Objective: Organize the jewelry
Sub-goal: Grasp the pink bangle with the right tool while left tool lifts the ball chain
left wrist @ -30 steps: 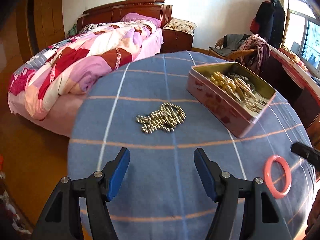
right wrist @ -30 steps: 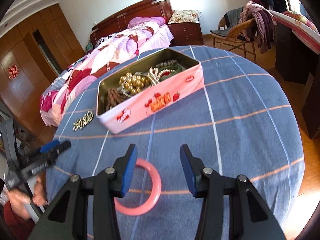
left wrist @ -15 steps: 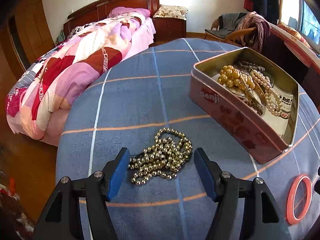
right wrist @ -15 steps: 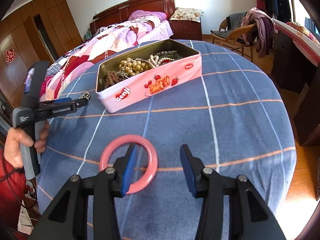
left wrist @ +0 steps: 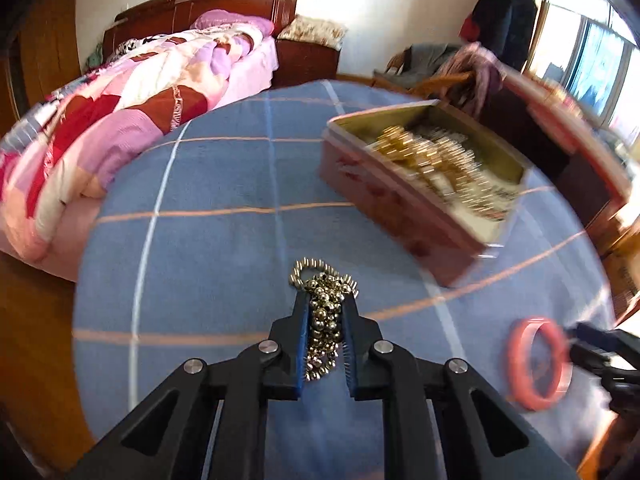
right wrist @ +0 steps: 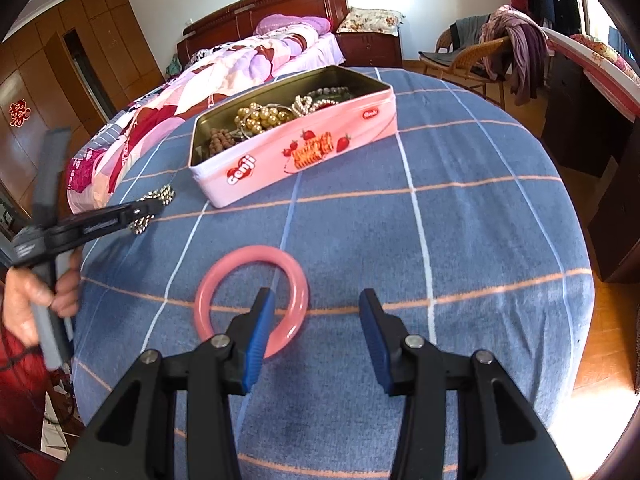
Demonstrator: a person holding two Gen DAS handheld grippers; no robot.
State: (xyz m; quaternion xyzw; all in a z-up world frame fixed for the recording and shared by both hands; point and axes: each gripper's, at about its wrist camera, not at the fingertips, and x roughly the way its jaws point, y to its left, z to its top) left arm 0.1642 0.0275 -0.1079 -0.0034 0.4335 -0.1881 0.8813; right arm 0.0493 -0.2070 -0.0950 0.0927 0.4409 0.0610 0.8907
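Your left gripper (left wrist: 325, 312) is closing, pads on the silver bead necklace (left wrist: 325, 312) bunched on the desk (left wrist: 224, 176); pink tin (left wrist: 404, 216) lies up-right. Right gripper (right wrist: 316, 312), jaws apart, straddles the pink plastic bangle's (right wrist: 251, 300) near rim.

table (right wrist: 460, 208): held the tin, bead chain and bangle; bed behind it
tin (right wrist: 320, 152): sat on the far middle of the table, open, with beaded jewelry (right wrist: 260, 116) inside
bead chain (left wrist: 324, 312): lay on the table left of the tin, between the closing jaws of the left gripper (left wrist: 325, 312)
bangle (right wrist: 252, 300): lay flat near the front edge, before the tin
right gripper (right wrist: 316, 320): hung over the bangle, left finger inside the ring, right finger outside
chair (right wrist: 476, 60): stood behind the table, to the right
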